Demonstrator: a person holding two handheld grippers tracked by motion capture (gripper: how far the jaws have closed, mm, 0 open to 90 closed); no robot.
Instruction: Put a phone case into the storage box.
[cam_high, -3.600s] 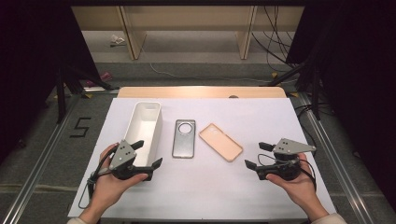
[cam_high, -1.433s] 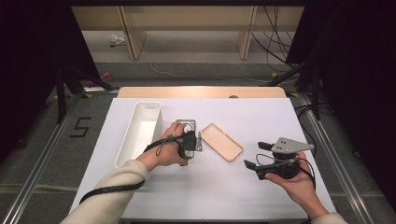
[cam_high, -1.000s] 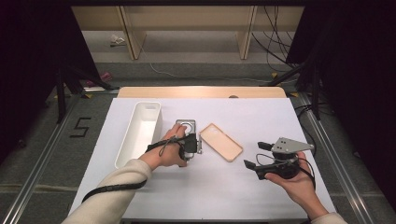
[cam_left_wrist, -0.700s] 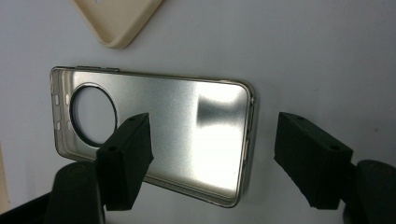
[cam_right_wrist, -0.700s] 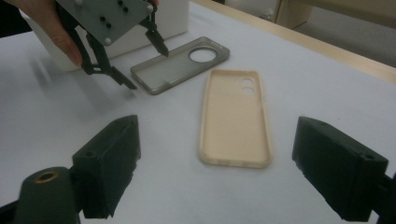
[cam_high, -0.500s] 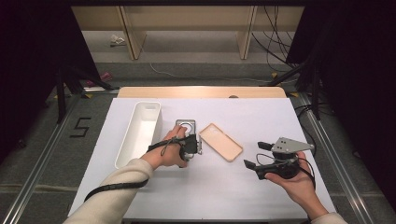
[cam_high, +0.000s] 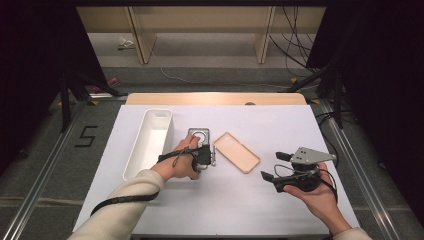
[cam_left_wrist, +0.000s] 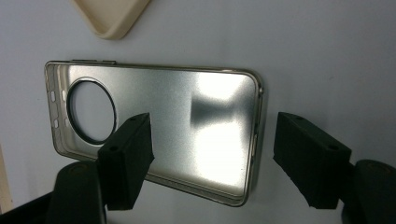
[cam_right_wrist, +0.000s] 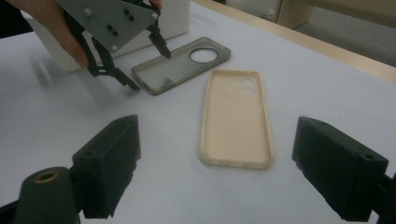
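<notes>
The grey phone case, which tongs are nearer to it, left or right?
Left. The left tongs straddle the near end of the grey phone case, jaws open; the right tongs sit apart, beyond the beige case.

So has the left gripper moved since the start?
Yes. The left gripper went from beside the white bin's near end rightward to the grey phone case.

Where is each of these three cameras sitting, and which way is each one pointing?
High view: above the person's side, looking forward and down on the table; both forearms, left gripper and right gripper show.
Left gripper view: on the left gripper, looking down between open black jaws astride the near end of the grey phone case.
Right gripper view: on the right gripper, low, facing across the table at the beige phone case; its jaws are open.
Shared: both gripper views see both cases.
</notes>
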